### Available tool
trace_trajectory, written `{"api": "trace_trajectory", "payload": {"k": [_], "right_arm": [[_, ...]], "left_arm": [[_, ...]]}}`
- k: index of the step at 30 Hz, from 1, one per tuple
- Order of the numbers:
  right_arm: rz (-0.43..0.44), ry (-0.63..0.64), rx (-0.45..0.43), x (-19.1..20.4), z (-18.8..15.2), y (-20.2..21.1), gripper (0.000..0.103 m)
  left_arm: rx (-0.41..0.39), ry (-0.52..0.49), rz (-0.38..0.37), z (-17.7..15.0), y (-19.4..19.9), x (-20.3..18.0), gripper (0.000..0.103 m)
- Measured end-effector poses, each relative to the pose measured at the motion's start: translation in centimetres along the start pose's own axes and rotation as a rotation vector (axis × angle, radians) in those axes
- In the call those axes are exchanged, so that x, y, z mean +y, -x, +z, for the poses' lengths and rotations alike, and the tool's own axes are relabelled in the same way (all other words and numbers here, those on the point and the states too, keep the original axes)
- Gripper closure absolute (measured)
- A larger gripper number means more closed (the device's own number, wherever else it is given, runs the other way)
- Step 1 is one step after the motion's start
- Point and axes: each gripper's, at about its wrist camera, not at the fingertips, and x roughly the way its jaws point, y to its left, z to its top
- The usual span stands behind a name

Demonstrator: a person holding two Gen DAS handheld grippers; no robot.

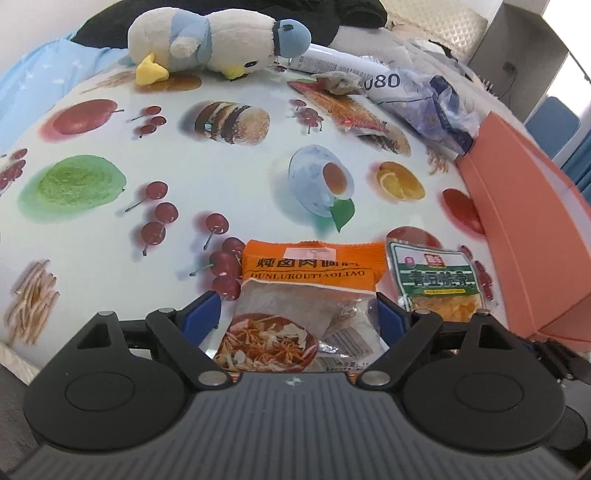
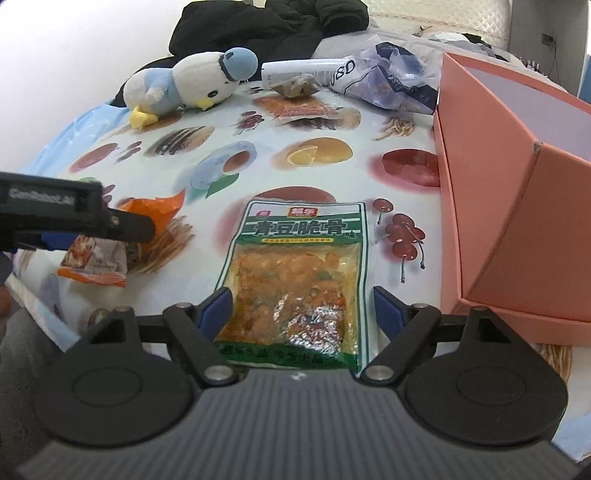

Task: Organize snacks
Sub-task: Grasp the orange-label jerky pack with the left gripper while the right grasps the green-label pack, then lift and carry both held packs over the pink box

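Observation:
An orange seasoning packet [image 1: 295, 295] lies on the table between the open fingers of my left gripper [image 1: 297, 314]; it also shows in the right wrist view [image 2: 110, 251] under the left gripper's body. A green-bordered snack pouch [image 2: 295, 280] lies flat between the open fingers of my right gripper [image 2: 301, 308]; in the left wrist view the pouch [image 1: 436, 280] sits just right of the orange packet. A salmon-pink open box [image 2: 517, 177] stands to the right, also in the left wrist view [image 1: 524, 221].
The table has a fruit-print cloth [image 1: 221, 184]. At the far edge lie a plush bird [image 1: 214, 44], a white tube [image 2: 306, 70], a crumpled plastic bag [image 2: 391, 85], a flat orange snack packet [image 2: 295, 107] and dark clothing [image 2: 266, 26].

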Motion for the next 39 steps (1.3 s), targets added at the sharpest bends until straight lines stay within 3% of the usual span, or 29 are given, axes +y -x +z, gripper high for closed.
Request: {"api": "trace_trajectory", "payload": {"k": [8, 12, 13, 16, 25, 39], "right_arm": [[-0.007, 0.031, -0.016, 0.6, -0.2, 0.3, 0.036], [0.0, 0.046, -0.022, 0.8, 0.1, 0.8, 0.051], [0.006, 0.042, -0.022, 0.7, 0.2, 0.9, 0.062], [0.015, 0.025, -0.029, 0.3, 0.8, 1.3, 0.077], [0.027, 0.002, -0.048, 0.2, 1.9, 2.6, 0.084], [-0.023, -0.032, -0.115, -1.5, 3.8, 7.4, 0.085]], "left_arm": [[-0.008, -0.017, 0.045, -0.1, -0.1, -1.0, 0.024], [-0.004, -0.01, 0.046, 0.0, -0.1, -1.4, 0.028], [-0.005, -0.006, 0.05, 0.0, 0.0, -1.5, 0.029], [-0.016, -0.012, 0.073, 0.0, 0.2, -2.0, 0.03], [-0.038, -0.01, 0.04, -0.1, 2.1, -2.8, 0.031], [-0.085, -0.022, -0.01, 0.4, 7.5, -4.9, 0.031]]}}
